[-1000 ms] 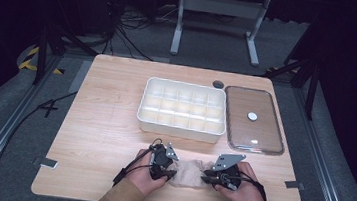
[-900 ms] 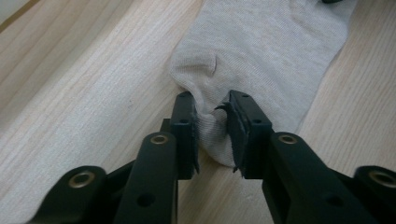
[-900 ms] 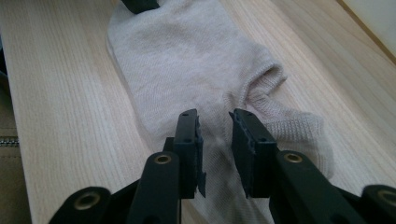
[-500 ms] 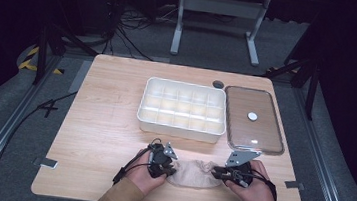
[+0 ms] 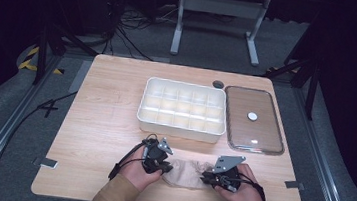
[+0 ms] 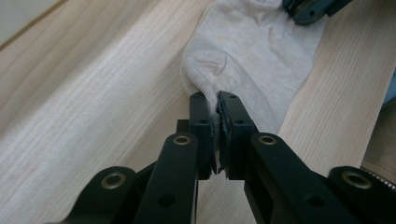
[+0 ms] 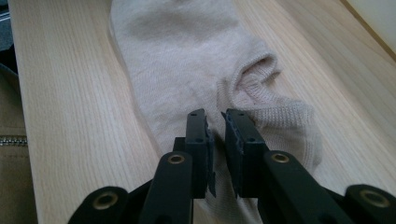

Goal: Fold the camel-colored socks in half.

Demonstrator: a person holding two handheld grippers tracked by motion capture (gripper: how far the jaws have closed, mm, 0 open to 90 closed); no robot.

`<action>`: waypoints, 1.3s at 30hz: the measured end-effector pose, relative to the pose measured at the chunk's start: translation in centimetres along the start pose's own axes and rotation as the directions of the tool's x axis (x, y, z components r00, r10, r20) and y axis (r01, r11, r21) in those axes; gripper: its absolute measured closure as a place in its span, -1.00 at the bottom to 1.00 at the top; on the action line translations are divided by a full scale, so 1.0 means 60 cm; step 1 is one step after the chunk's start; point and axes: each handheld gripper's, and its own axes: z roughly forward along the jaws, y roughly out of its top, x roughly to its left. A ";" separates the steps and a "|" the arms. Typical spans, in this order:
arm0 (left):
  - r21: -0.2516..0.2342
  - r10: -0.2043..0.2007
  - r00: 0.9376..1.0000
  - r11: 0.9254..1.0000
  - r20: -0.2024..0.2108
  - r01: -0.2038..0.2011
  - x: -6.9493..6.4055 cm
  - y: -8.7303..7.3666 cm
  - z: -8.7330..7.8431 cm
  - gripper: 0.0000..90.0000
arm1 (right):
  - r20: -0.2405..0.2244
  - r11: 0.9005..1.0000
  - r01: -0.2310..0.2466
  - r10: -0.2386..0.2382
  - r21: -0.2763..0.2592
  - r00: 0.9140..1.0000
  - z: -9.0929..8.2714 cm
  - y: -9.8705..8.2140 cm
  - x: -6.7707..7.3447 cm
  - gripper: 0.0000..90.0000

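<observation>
Two tools are working one beige sock (image 5: 188, 174) that lies flat on the near edge of the bench (image 5: 108, 123), right between the person's hands. The left tool (image 5: 158, 165) has its jaws pressed together on a fold of the sock's left end; in the left gripper view you can see the knit bunched up and pinched between the pads (image 6: 201, 122). The right tool (image 5: 212, 178) sits at the sock's right end, by the ribbed opening. Its jaws have just been closing, but in the right gripper view there's a narrow gap between the pads (image 7: 200, 135), with the sock (image 7: 196, 65) lying under them rather than squeezed, as far as I can tell. Farther back on the bench there's a white compartment tray (image 5: 183, 110), and just to its right a clear lid (image 5: 254, 119) lying flat.
</observation>
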 end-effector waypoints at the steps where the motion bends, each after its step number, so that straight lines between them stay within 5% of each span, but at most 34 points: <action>1: -0.004 -0.002 1.000 1.000 0.004 0.002 0.001 0.000 -0.004 0.89 | 0.002 1.000 0.002 -0.002 -0.003 1.000 0.002 0.001 0.001 0.76; 23: -0.080 0.058 0.995 0.995 0.084 -0.051 -0.023 0.032 -0.024 0.89 | -0.042 0.995 0.016 -0.020 -0.096 0.999 0.028 0.010 0.025 0.70; 27: -0.072 0.059 0.995 0.996 0.085 -0.053 -0.022 0.035 -0.025 0.89 | -0.040 0.991 0.010 -0.016 -0.136 0.999 0.012 0.007 0.028 0.68; 28: -0.069 0.060 0.995 0.996 0.085 -0.054 -0.020 0.037 -0.028 0.89 | -0.002 0.990 0.010 -0.011 -0.141 1.000 -0.014 0.004 0.022 0.72; 34: -0.054 0.061 0.994 0.997 0.086 -0.057 -0.020 0.040 -0.027 0.89 | 0.035 0.995 -0.048 0.052 -0.091 0.998 -0.028 -0.025 -0.002 0.82; 39: -0.072 0.071 0.993 0.995 0.090 -0.064 -0.024 0.046 -0.031 0.89 | 0.018 0.997 -0.040 0.041 -0.063 0.999 -0.011 -0.027 0.002 0.85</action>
